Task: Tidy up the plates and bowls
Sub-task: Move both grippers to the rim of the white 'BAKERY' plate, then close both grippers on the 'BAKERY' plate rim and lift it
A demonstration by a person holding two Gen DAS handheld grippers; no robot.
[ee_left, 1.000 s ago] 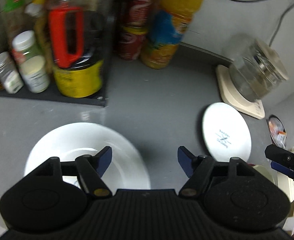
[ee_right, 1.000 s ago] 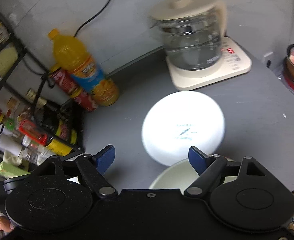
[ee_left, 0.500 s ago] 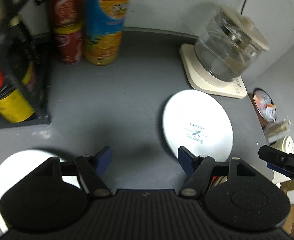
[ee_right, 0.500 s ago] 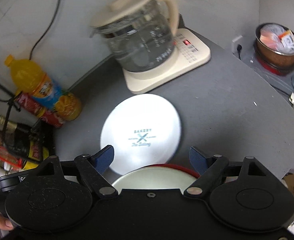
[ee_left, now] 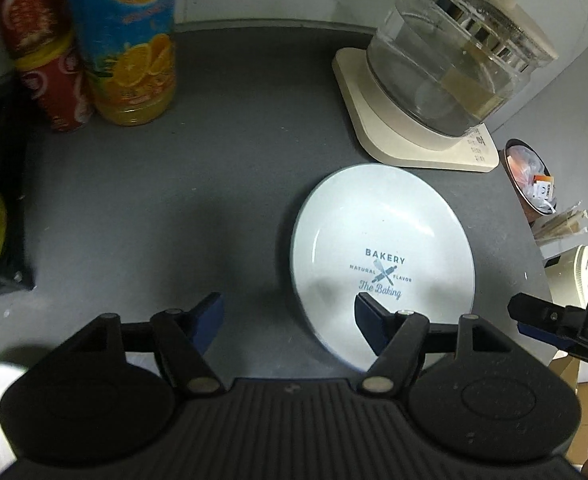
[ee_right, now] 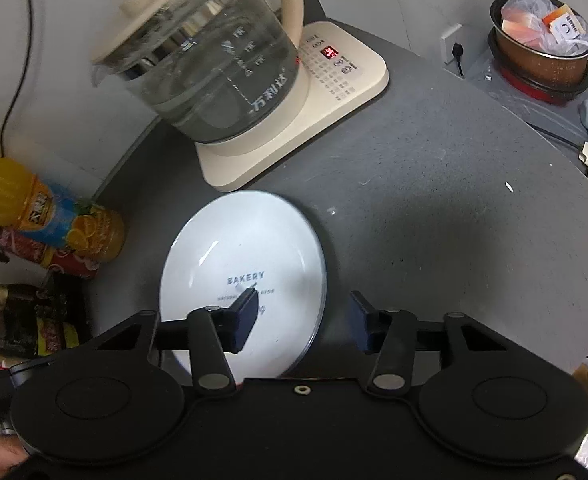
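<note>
A dark grey, matte countertop (ee_right: pixel 433 208) meets a pale wall, with a glass kettle (ee_right: pixel 210 64) on its cream base behind. The glossy white round plate (ee_right: pixel 246 248), printed "BAKERY", lies flat with its right rim between the fingers of the right gripper (ee_right: pixel 301 320), whose jaws have just been closing but do not yet pinch it. The left gripper (ee_left: pixel 288 320) stands open and empty, the plate just ahead of its right finger. No stacking looks done yet; gathering remains.
</note>
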